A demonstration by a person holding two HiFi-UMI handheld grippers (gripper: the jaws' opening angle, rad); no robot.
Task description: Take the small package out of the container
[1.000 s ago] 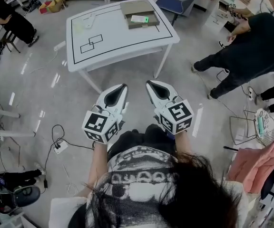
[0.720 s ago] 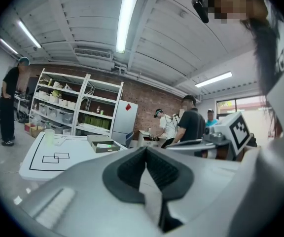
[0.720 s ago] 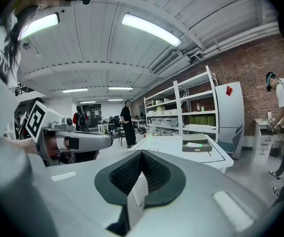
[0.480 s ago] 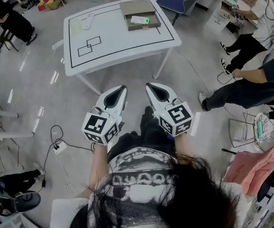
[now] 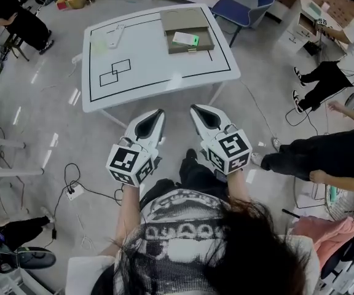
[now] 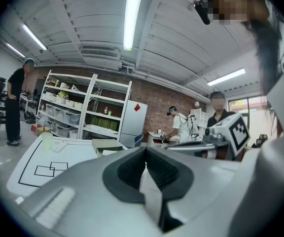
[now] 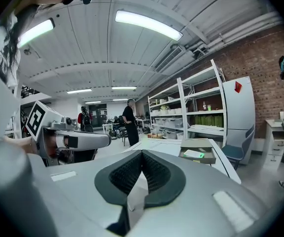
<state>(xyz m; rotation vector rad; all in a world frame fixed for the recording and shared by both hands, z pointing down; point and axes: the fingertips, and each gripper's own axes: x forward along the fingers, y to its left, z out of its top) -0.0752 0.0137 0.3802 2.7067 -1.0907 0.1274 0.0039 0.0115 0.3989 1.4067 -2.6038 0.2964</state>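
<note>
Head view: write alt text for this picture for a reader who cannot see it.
Seen from above, a person holds a left hand-held gripper and a right hand-held gripper, both shut and empty, short of a white table. At the table's far side, a small white-and-green package lies in a flat brown container. Other people are around the room.

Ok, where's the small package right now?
In the head view, the small package with the green end lies in the shallow brown container, on the far right part of the white table.
</note>
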